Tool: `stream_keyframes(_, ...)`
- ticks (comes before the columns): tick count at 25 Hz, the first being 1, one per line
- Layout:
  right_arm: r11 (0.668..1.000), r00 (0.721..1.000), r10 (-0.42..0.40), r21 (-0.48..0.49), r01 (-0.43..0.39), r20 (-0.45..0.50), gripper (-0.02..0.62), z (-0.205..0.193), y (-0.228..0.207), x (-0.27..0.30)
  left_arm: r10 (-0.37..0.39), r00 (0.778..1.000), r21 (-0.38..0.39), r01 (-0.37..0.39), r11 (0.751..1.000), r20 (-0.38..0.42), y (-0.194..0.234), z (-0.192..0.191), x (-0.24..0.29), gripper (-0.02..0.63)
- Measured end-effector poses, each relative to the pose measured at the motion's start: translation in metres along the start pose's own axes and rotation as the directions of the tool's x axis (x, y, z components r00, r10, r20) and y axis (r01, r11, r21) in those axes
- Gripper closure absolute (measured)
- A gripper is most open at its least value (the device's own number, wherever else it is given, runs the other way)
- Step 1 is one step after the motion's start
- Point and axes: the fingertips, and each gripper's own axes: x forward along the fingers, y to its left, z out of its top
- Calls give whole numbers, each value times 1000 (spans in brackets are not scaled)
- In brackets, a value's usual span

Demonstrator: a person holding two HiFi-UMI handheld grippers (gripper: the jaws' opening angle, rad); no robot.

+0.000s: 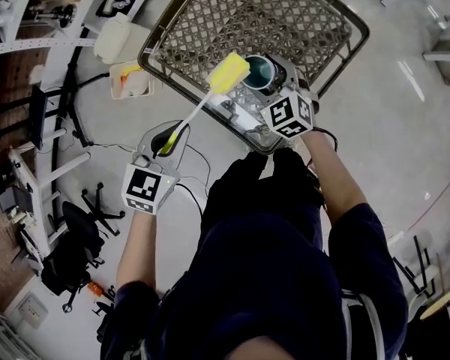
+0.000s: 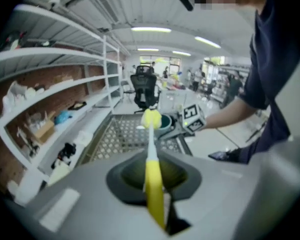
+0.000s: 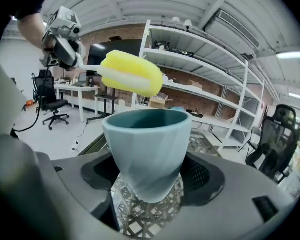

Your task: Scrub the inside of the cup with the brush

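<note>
In the head view, the left hand-held gripper (image 1: 167, 139) is clamped on the yellow handle of the brush (image 1: 202, 105). The white shaft runs up and away from its jaws to a yellow head. That head lies just beside the mouth of the teal cup (image 1: 258, 71), on the side nearer the left hand-held gripper. The right hand-held gripper (image 1: 276, 81) has the cup in front of its marker cube, over the near edge of the mesh desk (image 1: 240, 13).

In the left gripper view, the left hand-held gripper (image 2: 153, 186) has its jaws closed tight on the brush (image 2: 153, 184) handle, which stands straight out ahead of it. Beyond the brush head, the cup (image 2: 165, 121) shows partly, with the right hand-held gripper (image 2: 176, 125) at its far side. Shelves (image 2: 50, 84) run along to the left of this hand-held gripper, and an office chair (image 2: 145, 91) stands far ahead.

In the right gripper view, the right hand-held gripper (image 3: 150, 181) grips the cup (image 3: 149, 149) between its jaws by the narrow lower part, upright with the mouth open upward. The brush (image 3: 131, 74) head hovers just above the rim, ahead and to the left, outside the cup. The left hand-held gripper (image 3: 69, 51) is farther off to the upper left. The mesh desk (image 3: 140, 216) shows under the cup.
</note>
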Motion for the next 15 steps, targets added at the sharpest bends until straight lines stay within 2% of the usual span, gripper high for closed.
stream_keyframes(2, 999, 1000, -13, -46, 13, -4, 235, 13, -7, -13, 10, 1000, 117, -8, 993, -16, 0, 16, -6, 571)
stream_keyframes(4, 997, 1000, -26, -78, 25, -8, 235, 25, -12, -25, 15, 1000, 196, -11, 980, -17, -2, 31, -13, 571)
stream_keyframes(10, 990, 997, -72, -118, 70, -6, 235, 52, -31, -53, 43, 999, 361, -38, 932, -7, -7, 64, -19, 571)
stream_keyframes(15, 984, 994, -109, -145, 105, -16, 235, 69, -47, -76, 73, 997, 486, -64, 872, 0, -12, 90, -29, 571)
